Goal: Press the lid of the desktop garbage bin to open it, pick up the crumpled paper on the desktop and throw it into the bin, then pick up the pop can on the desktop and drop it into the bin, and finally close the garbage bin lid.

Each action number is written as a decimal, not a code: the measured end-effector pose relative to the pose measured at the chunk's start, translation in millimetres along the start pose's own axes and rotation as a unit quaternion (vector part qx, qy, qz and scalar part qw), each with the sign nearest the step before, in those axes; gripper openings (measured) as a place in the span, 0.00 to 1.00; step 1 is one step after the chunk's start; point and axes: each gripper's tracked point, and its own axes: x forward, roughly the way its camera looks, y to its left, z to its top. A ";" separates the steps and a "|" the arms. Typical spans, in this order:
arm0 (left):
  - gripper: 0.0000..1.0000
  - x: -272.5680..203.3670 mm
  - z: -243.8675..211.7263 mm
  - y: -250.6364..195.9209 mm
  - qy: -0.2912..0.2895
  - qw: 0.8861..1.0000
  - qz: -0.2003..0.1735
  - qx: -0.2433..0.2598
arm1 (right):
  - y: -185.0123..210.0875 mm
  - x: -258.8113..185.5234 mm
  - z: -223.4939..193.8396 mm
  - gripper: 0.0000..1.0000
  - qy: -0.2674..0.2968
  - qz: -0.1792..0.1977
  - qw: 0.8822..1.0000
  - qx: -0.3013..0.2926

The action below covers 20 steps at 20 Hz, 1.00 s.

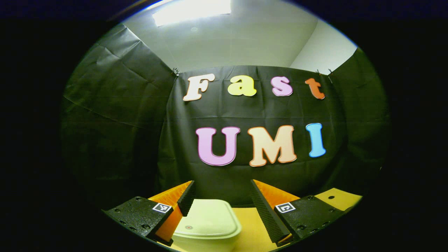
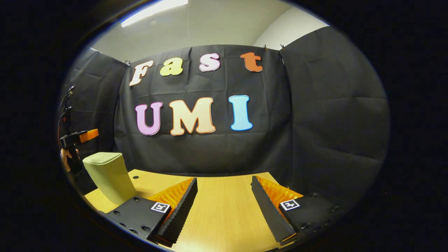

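Left gripper (image 1: 222, 196) held spread above the bin (image 1: 206, 224), right gripper (image 2: 224, 196) held spread, well right of the bin.

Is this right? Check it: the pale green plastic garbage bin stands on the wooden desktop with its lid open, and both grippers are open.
Not quite. The pale green plastic garbage bin has its lid shut, flat on top, as the left gripper view shows. The rest holds: it stands on the wooden desktop, and the left gripper and right gripper are open.

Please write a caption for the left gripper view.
Open left gripper above the closed lid of the garbage bin.
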 end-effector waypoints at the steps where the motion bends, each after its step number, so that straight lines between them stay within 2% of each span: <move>1: 0.91 -5.0 1.2 -18.0 0.000 1.000 -0.015 -0.008 | 5.4 -1.1 4.8 0.98 -0.006 0.006 1.000 0.003; 3: 0.90 -15.8 -0.3 -57.5 -0.002 0.998 -0.057 -0.014 | 15.5 -4.7 16.0 0.98 -0.022 0.015 1.000 0.005; 6: 0.92 -30.2 -12.2 -90.2 0.003 0.997 -0.082 -0.004 | 29.4 -6.8 27.0 0.98 -0.042 0.028 0.999 -0.003; 9: 0.92 -43.3 -16.7 -123.2 0.010 0.993 -0.109 -0.031 | 36.7 -8.9 32.2 0.98 -0.050 0.033 0.998 -0.006; 10: 0.95 -47.9 -20.1 -132.0 0.015 0.992 -0.116 -0.038 | 39.6 -9.3 32.6 0.98 -0.051 0.036 0.998 -0.003; 14: 0.95 -57.2 -26.0 -146.7 0.028 0.990 -0.126 -0.057 | 43.7 -10.1 29.6 0.96 -0.051 0.039 0.998 -0.001; 15: 0.92 -57.5 -24.8 -147.0 0.027 0.990 -0.127 -0.055 | 43.8 -9.9 29.7 0.96 -0.051 0.039 0.998 -0.002; 20: 0.92 -51.7 -18.4 -145.4 0.020 0.990 -0.128 -0.051 | 41.3 -6.5 31.6 0.98 -0.049 0.037 0.998 -0.001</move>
